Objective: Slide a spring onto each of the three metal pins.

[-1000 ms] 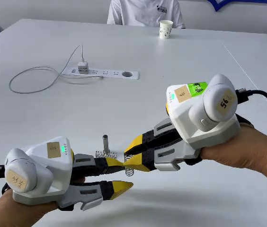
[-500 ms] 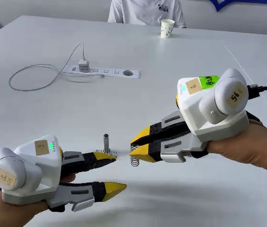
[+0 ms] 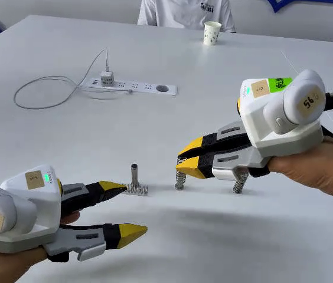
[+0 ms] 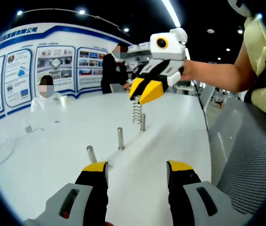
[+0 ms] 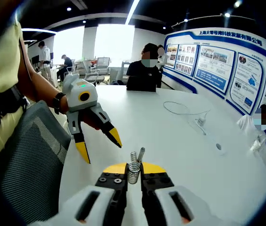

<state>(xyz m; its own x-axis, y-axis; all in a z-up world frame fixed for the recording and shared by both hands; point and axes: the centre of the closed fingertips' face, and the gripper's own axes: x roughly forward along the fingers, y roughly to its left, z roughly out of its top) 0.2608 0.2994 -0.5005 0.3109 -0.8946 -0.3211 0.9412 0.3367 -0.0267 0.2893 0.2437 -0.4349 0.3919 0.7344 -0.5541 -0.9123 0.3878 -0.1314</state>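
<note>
The right claw point(image 3: 180, 164) has left the pick-up spot. A second ago its tips were low against the left claw's upper jaw, by the loose springs point(image 3: 137, 190). Now it has lifted and moved along the row of pins, away from the desk's point(image 3: 66, 141) left edge. It is pressed together on the top of one spring point(image 3: 180, 179), which hangs upright from the tips.

The spring's lower end is at the middle pin point(image 4: 120, 138). The left gripper view puts it just beside a pin rather than plainly over one, so whether it has started on cannot be told.

The left claw point(image 3: 130, 207) has drawn back toward the near-left corner, spread and empty. The loose springs lie at the foot of the bare pin point(image 3: 134, 174). The third pin point(image 3: 238, 184) sits under the right claw's body, too hidden to say whether it carries a spring.

The grasp looks done. The work now is probably lining the coil up over the pin tip and lowering it.
</note>
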